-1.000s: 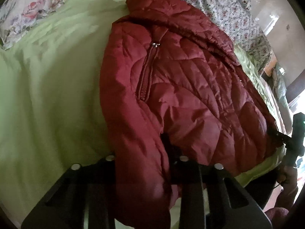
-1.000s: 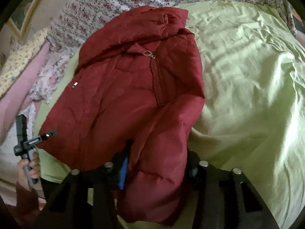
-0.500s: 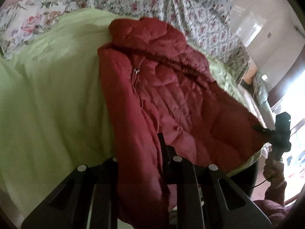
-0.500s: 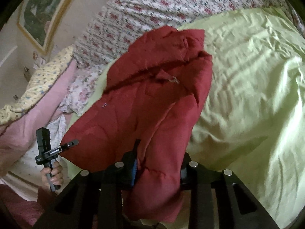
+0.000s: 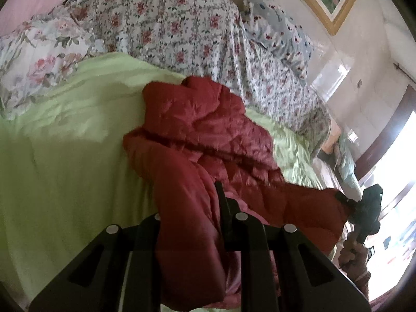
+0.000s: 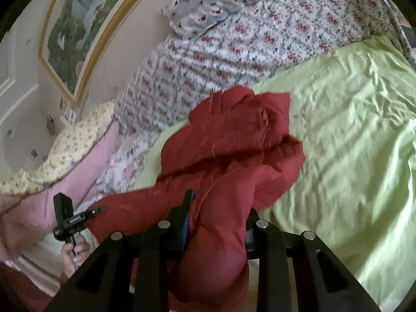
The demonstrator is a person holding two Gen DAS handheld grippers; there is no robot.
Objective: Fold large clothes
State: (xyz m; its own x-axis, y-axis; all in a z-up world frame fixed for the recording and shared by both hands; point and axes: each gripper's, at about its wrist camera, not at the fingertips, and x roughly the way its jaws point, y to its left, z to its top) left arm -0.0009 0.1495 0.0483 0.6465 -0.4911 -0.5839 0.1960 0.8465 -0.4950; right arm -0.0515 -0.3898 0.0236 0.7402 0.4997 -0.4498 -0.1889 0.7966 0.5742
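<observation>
free: green sheet (image 6: 351,156) beside jacket (image 6: 234,150) — bare | blocked: floral bedding pile (image 6: 234,44) behind; pink pillow (image 6: 78,166) alongside

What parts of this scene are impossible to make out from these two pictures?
- Left gripper fingertips: left wrist view, buried in the red jacket folds.
- Right gripper pads: right wrist view, covered by the bunched jacket.
- Jacket's zipper and lower hem: both views, folded under or cut off by the bottom edge.
- Framed picture: cut off by the edges, its subject unclear.
- Green sheet under the jacket: hidden.
</observation>
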